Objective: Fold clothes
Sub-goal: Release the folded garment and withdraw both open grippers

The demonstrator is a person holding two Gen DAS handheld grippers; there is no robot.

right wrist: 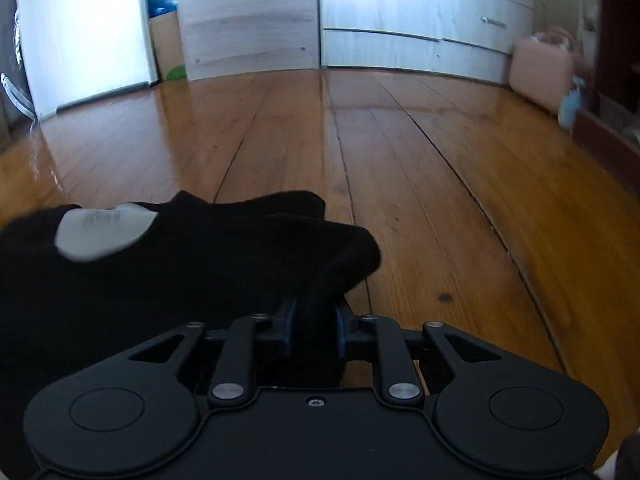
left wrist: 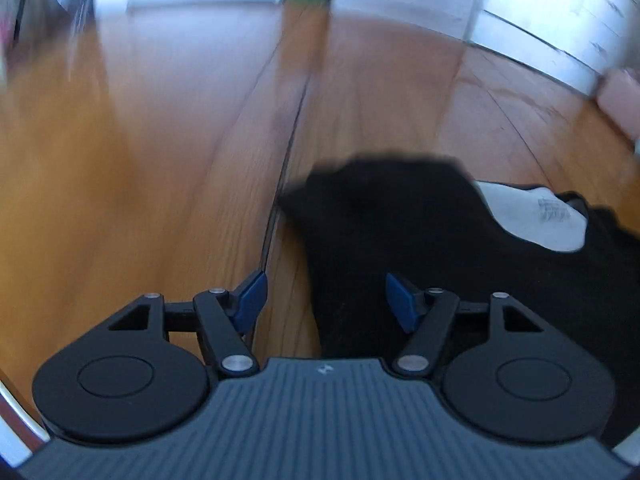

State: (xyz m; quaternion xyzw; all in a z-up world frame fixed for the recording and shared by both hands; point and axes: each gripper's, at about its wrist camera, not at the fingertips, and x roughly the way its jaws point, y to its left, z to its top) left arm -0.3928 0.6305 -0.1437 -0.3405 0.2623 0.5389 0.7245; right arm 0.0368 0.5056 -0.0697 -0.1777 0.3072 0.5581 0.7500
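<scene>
So the crumpled black fabric garment (right wrist: 192, 264) with a white inner label (right wrist: 100, 236) sits on the glossy wooden plank floor (right wrist: 420, 184). The right gripper (right wrist: 314, 326) is pinched onto a fold of it, probably to anchor that side. The left gripper (left wrist: 324, 300) has its blue pads (left wrist: 252, 300) spread apart with nothing clamped; the garment's edge lies just ahead of it, to its right. Plenty of bare floor ahead of both grippers, and the pale cabinets (right wrist: 400, 20) are well away.

The left gripper (left wrist: 324, 300) hangs open over the wooden floor (left wrist: 160, 160), its right finger over a black garment (left wrist: 400, 232).
</scene>
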